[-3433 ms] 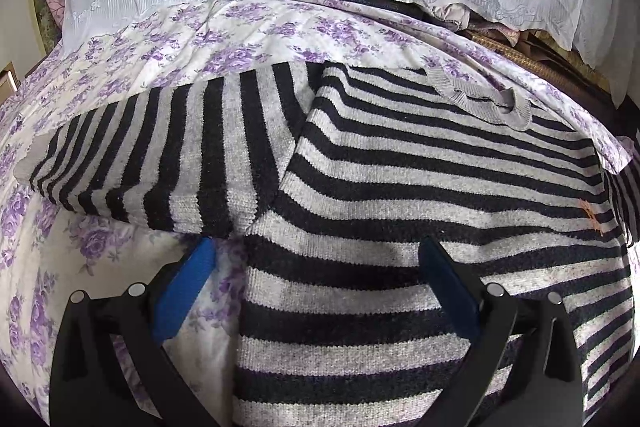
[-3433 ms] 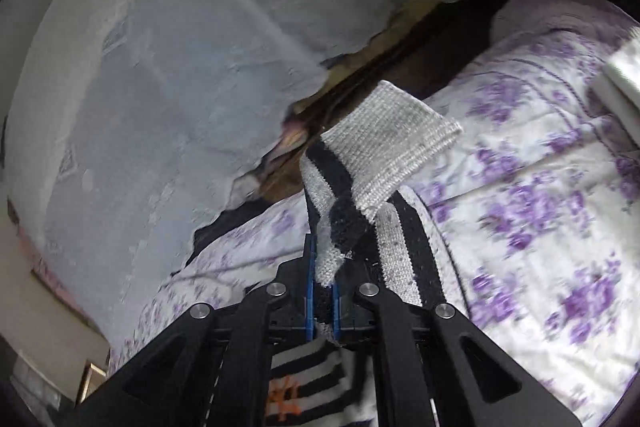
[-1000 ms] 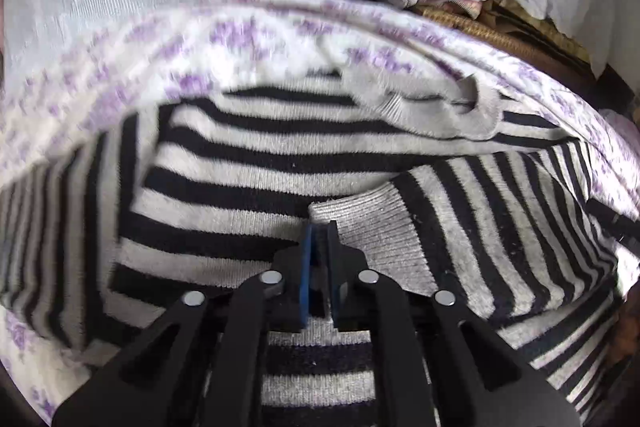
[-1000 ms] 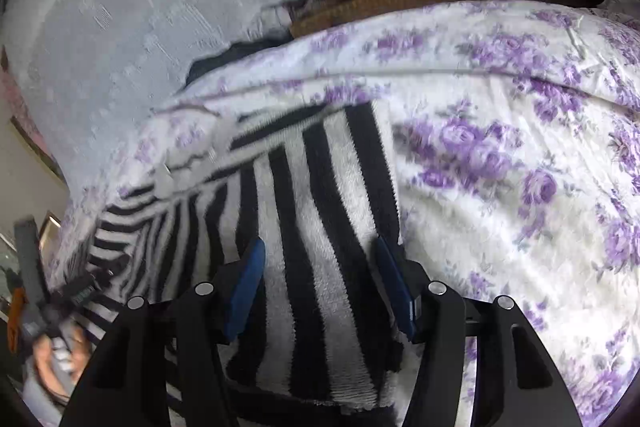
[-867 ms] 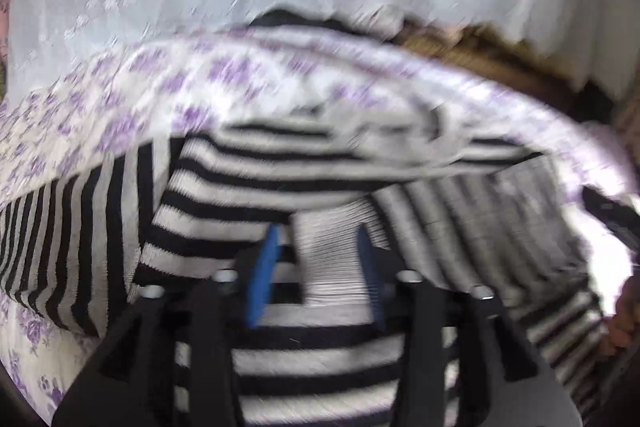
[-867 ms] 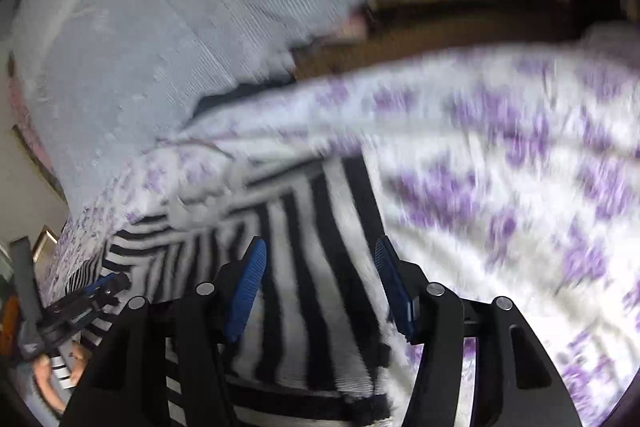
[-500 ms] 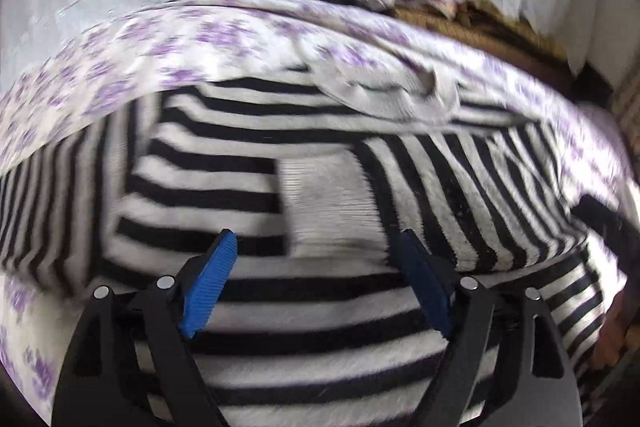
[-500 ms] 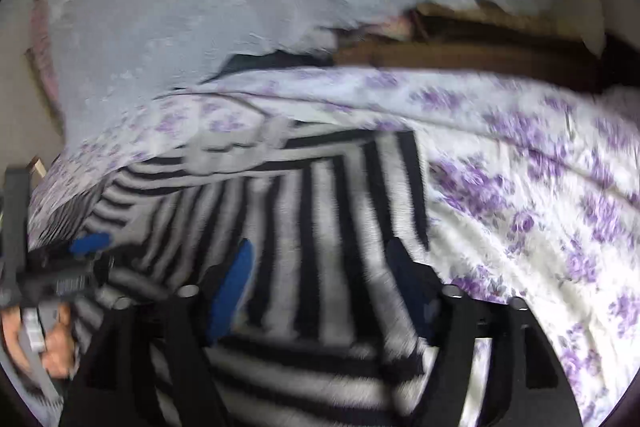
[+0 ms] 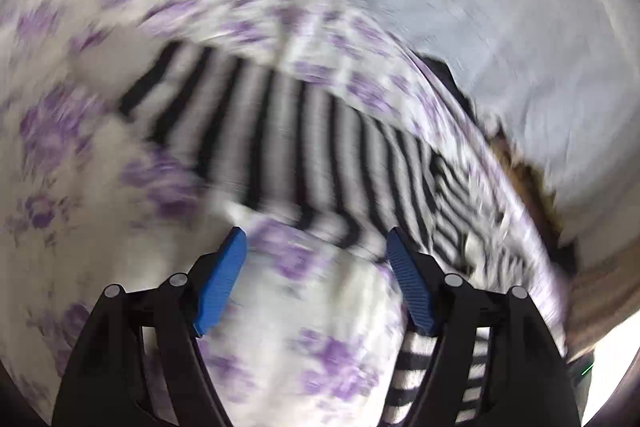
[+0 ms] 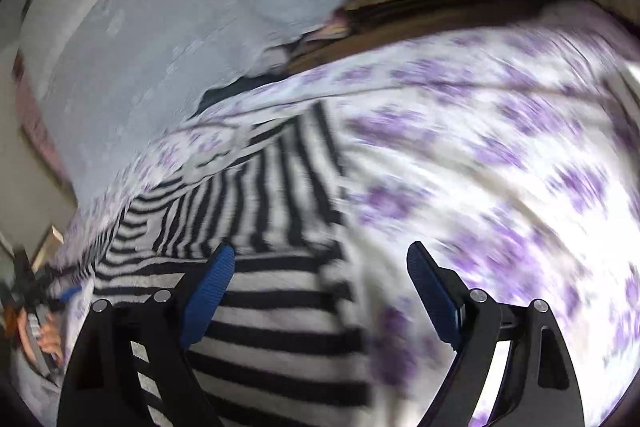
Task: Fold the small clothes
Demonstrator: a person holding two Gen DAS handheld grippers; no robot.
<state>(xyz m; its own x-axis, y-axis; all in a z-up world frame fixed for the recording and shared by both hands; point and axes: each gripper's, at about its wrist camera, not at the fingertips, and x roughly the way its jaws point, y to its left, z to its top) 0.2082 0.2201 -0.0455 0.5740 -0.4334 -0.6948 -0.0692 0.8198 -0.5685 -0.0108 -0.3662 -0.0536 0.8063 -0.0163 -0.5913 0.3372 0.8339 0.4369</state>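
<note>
A black-and-grey striped sweater (image 10: 260, 211) lies flat on the floral bedsheet (image 10: 500, 167), its right sleeve folded across the body. In the blurred left wrist view its other sleeve (image 9: 280, 147) stretches out toward the upper left. My left gripper (image 9: 316, 233) hovers over the sheet just below that sleeve. Its jaws are closing, with only sheet and the sweater's edge between them and nothing gripped. My right gripper (image 10: 320, 247) hangs above the sweater's right edge, jaws opening and empty. The left gripper (image 10: 40, 299) and a hand (image 10: 48, 339) show at the far left.
A white lace cloth (image 10: 160, 7) hangs behind the bed and also fills the top right of the left wrist view (image 9: 500, 7). Brown woven and dark items (image 10: 420, 15) sit between it and the bed. Bare sheet spreads to the right of the sweater.
My left gripper let go of the folded sleeve's cuff, opened, rolled and swung left to the outstretched sleeve. My right gripper opened wider and shifted toward the sweater's right edge.
</note>
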